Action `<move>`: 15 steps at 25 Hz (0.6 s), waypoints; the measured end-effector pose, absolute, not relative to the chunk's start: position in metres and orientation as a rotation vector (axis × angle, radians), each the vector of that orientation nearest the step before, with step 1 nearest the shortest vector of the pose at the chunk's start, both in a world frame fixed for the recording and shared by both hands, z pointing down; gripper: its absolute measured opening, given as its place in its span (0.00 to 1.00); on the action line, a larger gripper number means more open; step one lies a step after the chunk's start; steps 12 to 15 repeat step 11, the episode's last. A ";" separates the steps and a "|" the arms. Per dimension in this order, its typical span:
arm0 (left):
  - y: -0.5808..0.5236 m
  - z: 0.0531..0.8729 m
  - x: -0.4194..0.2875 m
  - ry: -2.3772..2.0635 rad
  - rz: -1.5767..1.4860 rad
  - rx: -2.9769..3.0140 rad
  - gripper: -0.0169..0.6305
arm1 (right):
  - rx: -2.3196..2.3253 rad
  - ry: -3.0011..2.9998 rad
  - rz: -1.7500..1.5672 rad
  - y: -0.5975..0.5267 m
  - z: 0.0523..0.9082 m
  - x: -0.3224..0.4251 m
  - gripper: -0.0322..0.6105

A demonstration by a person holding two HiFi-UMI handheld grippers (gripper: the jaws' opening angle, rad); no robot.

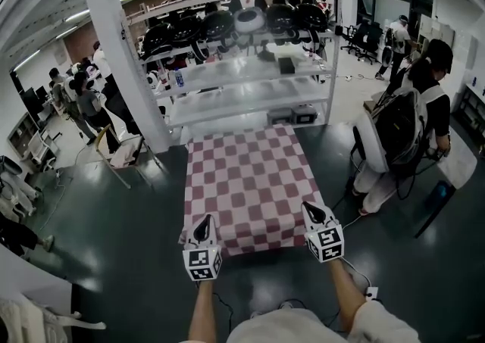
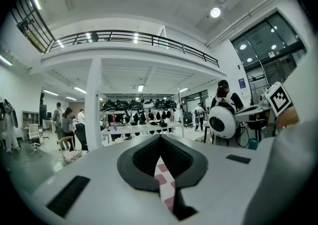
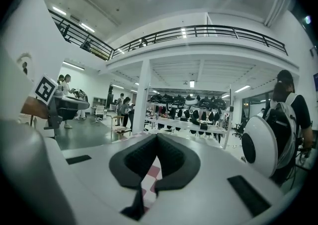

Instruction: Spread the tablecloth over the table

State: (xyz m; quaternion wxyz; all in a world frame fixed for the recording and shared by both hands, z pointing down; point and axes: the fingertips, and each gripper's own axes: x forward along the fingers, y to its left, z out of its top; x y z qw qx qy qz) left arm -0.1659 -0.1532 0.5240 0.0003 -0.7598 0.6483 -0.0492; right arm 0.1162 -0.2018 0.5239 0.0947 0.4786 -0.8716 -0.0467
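Nearest me, my forearms (image 1: pixel 198 311) run out to the left gripper (image 1: pixel 203 222) and the right gripper (image 1: pixel 312 210), one at each near corner of the checked tablecloth (image 1: pixel 250 175). To do this step well, I judge I should hold both corners level, draw them evenly toward me so the checks run straight, and lower the near hem with both hands together. Both pairs of jaws are closed tight, and each pinches a fold of the pink-and-white hem. The tablecloth already covers the table, which is hidden beneath it, and reaches from my grippers to just before the white shelving rack (image 1: pixel 250 91). A person with a backpack (image 1: pixel 405 129) stands well off to the right
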 end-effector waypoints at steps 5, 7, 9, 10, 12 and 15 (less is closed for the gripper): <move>-0.154 0.526 -0.164 2.035 -0.158 -2.392 0.07 | 1.409 -2.585 -0.133 -0.201 0.526 0.115 0.07; -0.154 0.527 -0.164 2.032 -0.162 -2.395 0.07 | 1.403 -2.583 -0.138 -0.201 0.526 0.113 0.07; -0.154 0.527 -0.165 2.031 -0.165 -2.396 0.07 | 1.398 -2.581 -0.141 -0.200 0.527 0.111 0.07; -0.154 0.528 -0.166 2.032 -0.165 -2.396 0.07 | 1.396 -2.580 -0.140 -0.200 0.527 0.110 0.07; -0.154 0.528 -0.167 2.034 -0.165 -2.396 0.07 | 1.393 -2.579 -0.139 -0.199 0.527 0.109 0.07; -0.154 0.528 -0.167 2.034 -0.165 -2.396 0.07 | 1.393 -2.579 -0.139 -0.199 0.527 0.109 0.07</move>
